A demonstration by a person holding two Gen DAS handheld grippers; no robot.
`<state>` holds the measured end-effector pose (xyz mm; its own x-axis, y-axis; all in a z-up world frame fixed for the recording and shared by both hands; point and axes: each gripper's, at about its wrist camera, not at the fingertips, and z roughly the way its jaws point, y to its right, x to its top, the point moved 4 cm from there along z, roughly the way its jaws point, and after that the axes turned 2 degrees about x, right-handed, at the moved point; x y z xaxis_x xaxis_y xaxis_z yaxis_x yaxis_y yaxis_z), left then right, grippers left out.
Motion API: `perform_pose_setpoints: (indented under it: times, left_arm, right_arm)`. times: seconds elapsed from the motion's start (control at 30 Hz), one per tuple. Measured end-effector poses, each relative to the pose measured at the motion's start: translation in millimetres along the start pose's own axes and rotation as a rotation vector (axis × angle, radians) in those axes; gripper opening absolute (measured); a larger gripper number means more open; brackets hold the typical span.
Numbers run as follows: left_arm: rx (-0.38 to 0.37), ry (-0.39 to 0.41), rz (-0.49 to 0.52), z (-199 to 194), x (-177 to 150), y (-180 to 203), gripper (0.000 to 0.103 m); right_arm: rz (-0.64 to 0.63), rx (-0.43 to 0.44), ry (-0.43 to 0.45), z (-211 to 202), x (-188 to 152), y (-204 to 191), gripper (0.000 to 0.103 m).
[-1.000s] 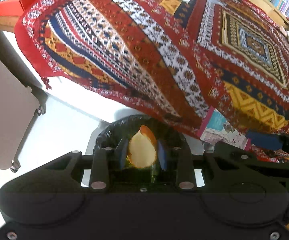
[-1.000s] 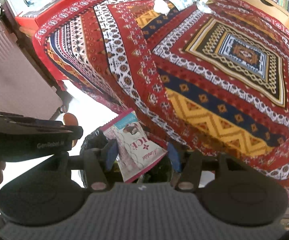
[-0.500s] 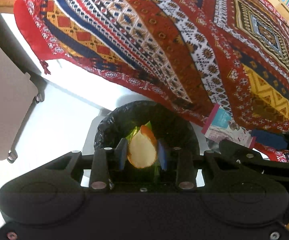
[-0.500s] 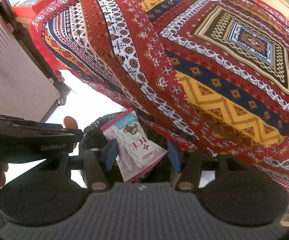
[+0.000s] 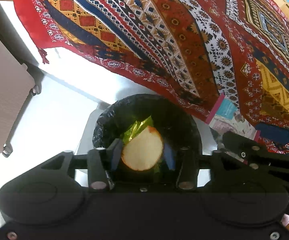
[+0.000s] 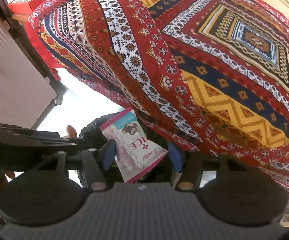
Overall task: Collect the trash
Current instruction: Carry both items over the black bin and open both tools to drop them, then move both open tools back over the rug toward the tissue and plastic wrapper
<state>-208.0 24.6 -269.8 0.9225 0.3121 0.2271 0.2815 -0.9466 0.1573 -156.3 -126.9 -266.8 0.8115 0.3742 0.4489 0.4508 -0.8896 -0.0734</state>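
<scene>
In our left claw [image 5: 142,154] the jaws are opening: a second ago the blue pads pressed the orange peel [image 5: 142,153] edge-on, now the right pad stands clear of it. The peel has turned its pale inner face to us and only leans on the left pad, directly above the black-lined trash bin [image 5: 104,124]. The bin looks larger and fuller in view than before, with a green-gold foil wrapper [image 5: 137,129] inside, just beyond the peel.

In our right claw [image 6: 142,155] the jaws are opening as well. The pink snack packet [image 6: 133,146] was near its left pad earlier; now it touches only that pad and tilts, with a wide gap to the right pad. It hangs over the bin rim, in front of the patterned cloth [image 6: 184,60].
</scene>
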Motion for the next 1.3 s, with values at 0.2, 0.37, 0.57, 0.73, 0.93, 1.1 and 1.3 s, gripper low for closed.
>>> perform_pose_setpoints:
  times: [0.2, 0.37, 0.57, 0.73, 0.93, 1.1, 1.3]
  left_arm:
    - [0.015, 0.005, -0.003, 0, -2, -3, 0.063]
    - [0.036, 0.022, 0.001, -4, -2, -3, 0.072]
    - [0.049, 0.043, 0.011, -15, 0, -3, 0.074]
    - [0.054, 0.064, 0.007, -23, 3, -4, 0.077]
    - [0.065, 0.089, 0.009, -34, 8, -3, 0.078]
    - [0.062, 0.112, 0.003, -45, 18, 0, 0.078]
    - [0.04, 0.163, -0.002, -67, 40, 11, 0.079]
  right_arm:
    - [0.011, -0.005, 0.003, -1, -1, 1, 0.074]
    - [0.021, -0.01, 0.01, -3, -3, 3, 0.079]
    - [0.025, -0.011, 0.028, -9, 0, 2, 0.079]
    - [0.027, -0.008, 0.044, -15, 5, 2, 0.08]
    - [0.034, -0.007, 0.061, -21, 11, 4, 0.08]
    - [0.038, -0.004, 0.079, -29, 19, 7, 0.08]
    - [0.054, -0.015, 0.129, -50, 35, 17, 0.08]
